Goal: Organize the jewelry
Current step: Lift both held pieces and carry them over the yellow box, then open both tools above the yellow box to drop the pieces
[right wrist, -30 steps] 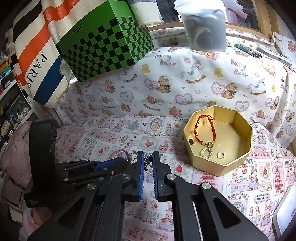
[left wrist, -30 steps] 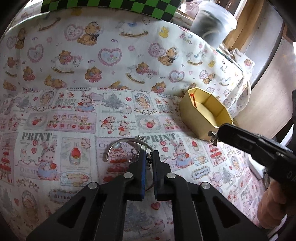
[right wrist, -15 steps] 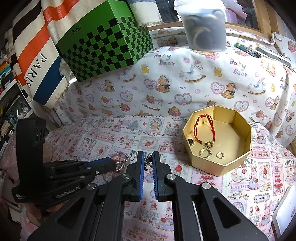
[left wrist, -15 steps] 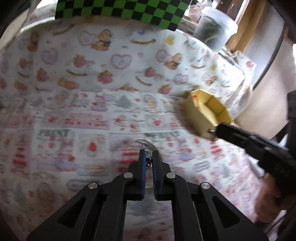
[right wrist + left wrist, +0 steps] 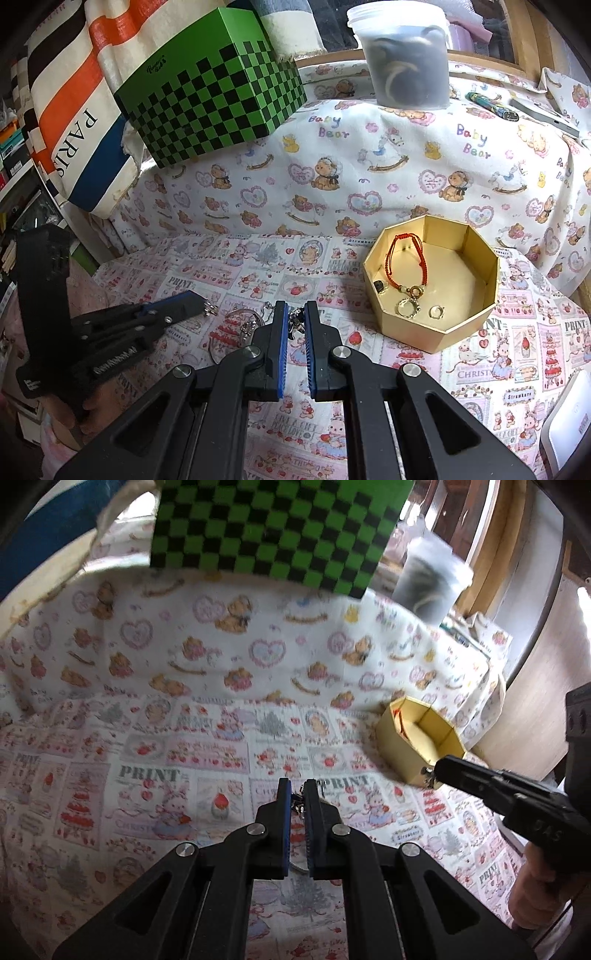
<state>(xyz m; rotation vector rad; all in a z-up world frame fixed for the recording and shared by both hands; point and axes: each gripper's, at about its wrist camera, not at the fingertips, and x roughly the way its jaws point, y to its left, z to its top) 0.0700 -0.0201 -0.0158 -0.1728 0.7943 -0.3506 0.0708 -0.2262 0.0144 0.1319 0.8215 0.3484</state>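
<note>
While both pairs of jaws are nearly together, each pinches a small part of the same silver bangle with dangling charm chains [image 5: 236, 330]: the left gripper [image 5: 296, 794] holds a metal bit of it between its blue-padded fingers [image 5: 283, 812], and seen from the right wrist view its tip clamps a small silver ring end above the cloth. The right gripper [image 5: 294, 319] is closed on the dark charm cluster of that bangle, with the clear loop of the piece hanging down to the left just over the pink printed cloth [image 5: 498, 369] that covers the counter. Near the right gripper, to its right, stands the gold octagonal cardboard box [image 5: 436, 334], open at the top; inside lie a red cord bracelet [image 5: 406, 258], a small dark bead and two small gold rings [image 5: 436, 312]. Behind, on the raised bear-print cloth, sit a green and black checkered box [image 5: 214, 92] and a lidded translucent plastic tub [image 5: 406, 62].
</note>
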